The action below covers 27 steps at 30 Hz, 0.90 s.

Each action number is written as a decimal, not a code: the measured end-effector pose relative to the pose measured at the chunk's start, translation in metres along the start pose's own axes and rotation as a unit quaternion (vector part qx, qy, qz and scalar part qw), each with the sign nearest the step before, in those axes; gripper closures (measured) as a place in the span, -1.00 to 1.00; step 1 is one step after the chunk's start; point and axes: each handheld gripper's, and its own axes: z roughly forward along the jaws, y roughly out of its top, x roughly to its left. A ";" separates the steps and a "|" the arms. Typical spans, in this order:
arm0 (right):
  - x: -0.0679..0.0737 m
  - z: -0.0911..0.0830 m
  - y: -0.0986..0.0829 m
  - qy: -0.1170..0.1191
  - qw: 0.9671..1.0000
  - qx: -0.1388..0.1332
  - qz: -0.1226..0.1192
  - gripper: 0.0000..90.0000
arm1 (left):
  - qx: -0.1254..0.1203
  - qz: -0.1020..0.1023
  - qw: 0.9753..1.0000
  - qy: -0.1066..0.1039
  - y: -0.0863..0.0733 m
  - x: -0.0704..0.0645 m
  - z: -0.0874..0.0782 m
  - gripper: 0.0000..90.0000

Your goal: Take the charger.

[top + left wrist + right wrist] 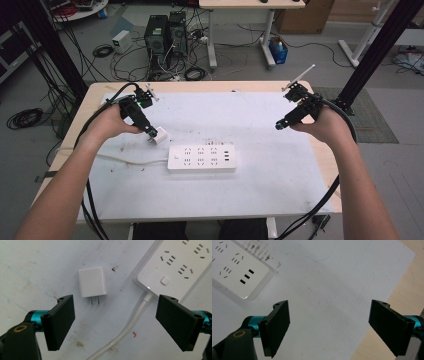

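Note:
A white plug adapter (92, 282) with two metal prongs lies flat on the white mat, also seen in the high view as a small white block (159, 135) left of the power strip (201, 158). My left gripper (150, 132) hovers just over the adapter, jaws open wide; in the left gripper view (116, 322) the prongs point toward me and nothing is between the jaws. The power strip's switch end and white cord (130, 325) show at right there. My right gripper (280, 125) is open over bare mat, right of the strip (234, 267).
The white mat (270, 185) covers most of a wooden table (325, 155), whose bare edge shows at the right (409, 295). Black cables trail from both grippers off the front. Computers, cables and a second table stand on the floor beyond.

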 end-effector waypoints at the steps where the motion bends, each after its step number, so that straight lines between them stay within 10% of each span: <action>1: 0.000 0.000 0.000 0.000 1.000 -0.001 0.001 -0.63 | 0.002 -0.005 1.000 0.001 0.001 0.001 0.004 -0.65; 27: 0.002 -0.001 -0.003 -0.002 1.000 -0.004 0.002 -0.63 | 0.043 -0.057 0.997 -0.003 0.003 0.029 0.087 -0.50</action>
